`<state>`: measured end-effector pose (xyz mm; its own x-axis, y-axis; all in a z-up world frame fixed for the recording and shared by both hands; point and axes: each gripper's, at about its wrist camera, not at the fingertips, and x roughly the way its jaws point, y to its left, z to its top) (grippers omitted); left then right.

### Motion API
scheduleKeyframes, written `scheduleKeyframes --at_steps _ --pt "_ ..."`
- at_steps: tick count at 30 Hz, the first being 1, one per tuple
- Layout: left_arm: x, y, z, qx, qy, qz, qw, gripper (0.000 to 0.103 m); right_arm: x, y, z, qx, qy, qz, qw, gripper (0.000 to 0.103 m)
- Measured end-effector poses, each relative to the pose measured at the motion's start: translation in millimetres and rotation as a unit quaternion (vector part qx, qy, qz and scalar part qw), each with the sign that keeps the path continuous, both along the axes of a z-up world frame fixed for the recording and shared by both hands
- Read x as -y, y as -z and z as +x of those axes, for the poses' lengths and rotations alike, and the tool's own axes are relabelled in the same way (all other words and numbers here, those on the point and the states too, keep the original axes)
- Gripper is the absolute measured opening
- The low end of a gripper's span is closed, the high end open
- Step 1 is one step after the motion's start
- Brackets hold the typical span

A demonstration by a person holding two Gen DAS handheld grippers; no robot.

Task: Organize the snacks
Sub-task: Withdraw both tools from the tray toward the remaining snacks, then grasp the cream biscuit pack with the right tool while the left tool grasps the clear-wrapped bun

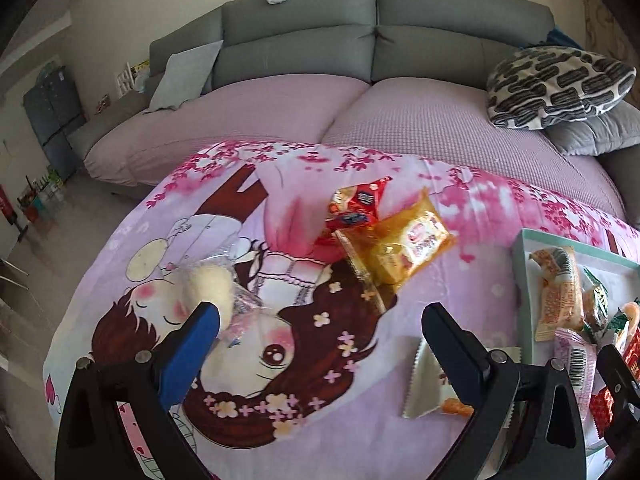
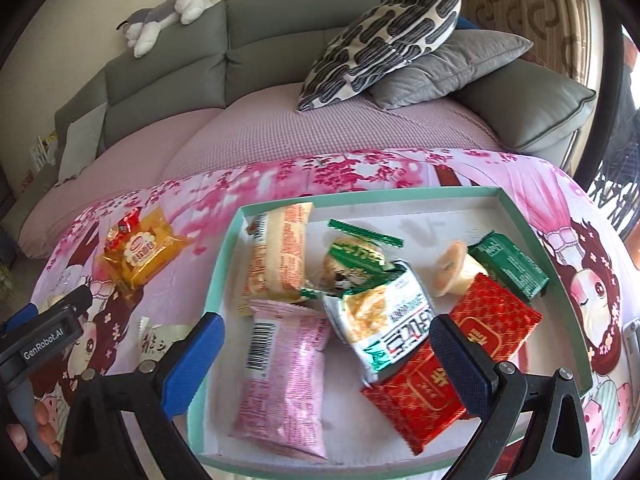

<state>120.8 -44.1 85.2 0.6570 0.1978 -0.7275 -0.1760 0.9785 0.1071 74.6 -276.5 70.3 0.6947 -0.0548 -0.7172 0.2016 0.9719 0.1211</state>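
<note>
My left gripper (image 1: 320, 328) stands open above the pink cartoon-print cloth (image 1: 160, 232), holding nothing. A pale bun in clear wrap (image 1: 212, 284) lies by its left finger. A silver packet (image 1: 420, 388) lies partly under its right finger. Farther off, a yellow packet (image 1: 400, 248) overlaps a red packet (image 1: 356, 204). My right gripper (image 2: 326, 332) hangs open over the teal-rimmed tray (image 2: 224, 256), which holds several snacks: a pink packet (image 2: 280, 376), two red packets (image 2: 424, 392), a white-green packet (image 2: 380, 320), an orange-white packet (image 2: 280, 256), a green packet (image 2: 512, 264) and a jelly cup (image 2: 452, 272).
A grey sofa (image 1: 300, 28) with a pink seat cover lies behind the cloth. On it are a patterned cushion (image 2: 380, 40), a grey cushion (image 2: 448, 68) and a plush dog (image 2: 168, 12). A hand (image 2: 40, 420) holds the left gripper's housing (image 2: 44, 344) left of the tray.
</note>
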Motion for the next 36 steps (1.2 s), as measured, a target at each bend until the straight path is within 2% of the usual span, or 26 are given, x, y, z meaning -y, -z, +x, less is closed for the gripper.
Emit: scheduleKeyframes --at_steps 13,20,28,32,36 --pt "-79 -3 -5 0.016 -0.054 -0.034 0.9979 0.101 -73 7 19 -0.005 -0.052 0.002 0.999 0.103" --pt "-111 -2 -8 0.026 -0.071 -0.036 0.9965 0.101 -107 14 25 -0.017 -0.082 0.006 0.996 0.103" --pt "-132 13 0 0.022 -0.075 -0.08 0.9937 0.101 -130 23 30 -0.031 -0.103 0.014 0.994 0.103" --pt "-127 18 10 0.005 -0.066 -0.076 0.9949 0.101 -129 23 29 -0.028 -0.092 0.004 0.995 0.095" --pt "-127 22 13 -0.001 -0.061 -0.081 0.9949 0.101 -121 18 26 -0.022 -0.08 0.012 0.996 0.078"
